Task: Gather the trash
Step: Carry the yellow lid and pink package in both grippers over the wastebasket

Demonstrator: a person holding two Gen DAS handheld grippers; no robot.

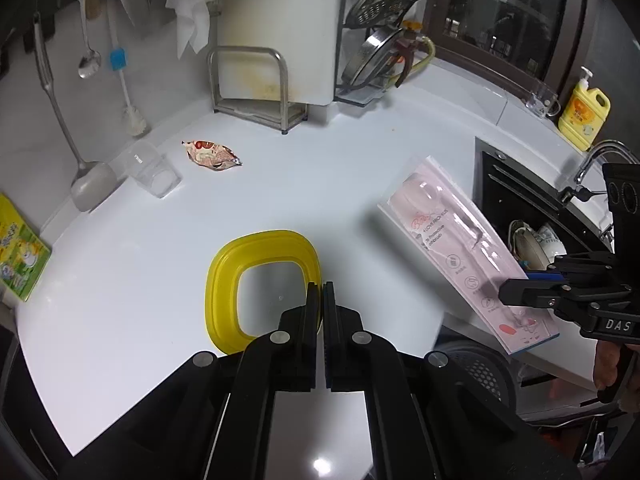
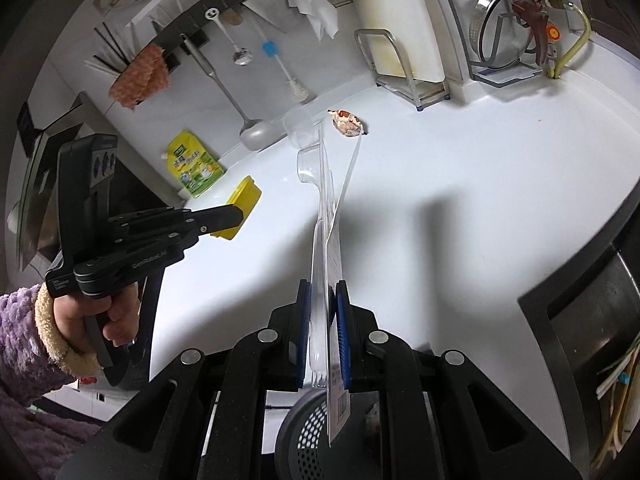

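My right gripper (image 2: pixel 324 312) is shut on a long pink blister pack (image 1: pixel 460 248), which I see edge-on (image 2: pixel 326 216) between its blue pads. It holds the pack over the counter's front edge, and the left wrist view shows that gripper (image 1: pixel 502 292) clamped on the pack's lower part. My left gripper (image 1: pixel 322 292) is shut on the rim of a yellow lid (image 1: pixel 224 280) with a clear centre, lifted off the counter (image 2: pixel 242 204). A crumpled red and white snack wrapper (image 1: pixel 212 155) (image 2: pixel 348 122) lies far back on the white counter. A grey perforated bin (image 2: pixel 308 432) (image 1: pixel 480 368) stands below the counter edge.
A clear plastic cup (image 1: pixel 154 174) stands left of the wrapper, and a green pouch (image 1: pixel 20 252) leans at the far left. The dark sink (image 1: pixel 520 208) with dishes lies to the right, with a yellow soap bottle (image 1: pixel 584 116) behind it. A metal rack (image 1: pixel 256 88) stands at the back.
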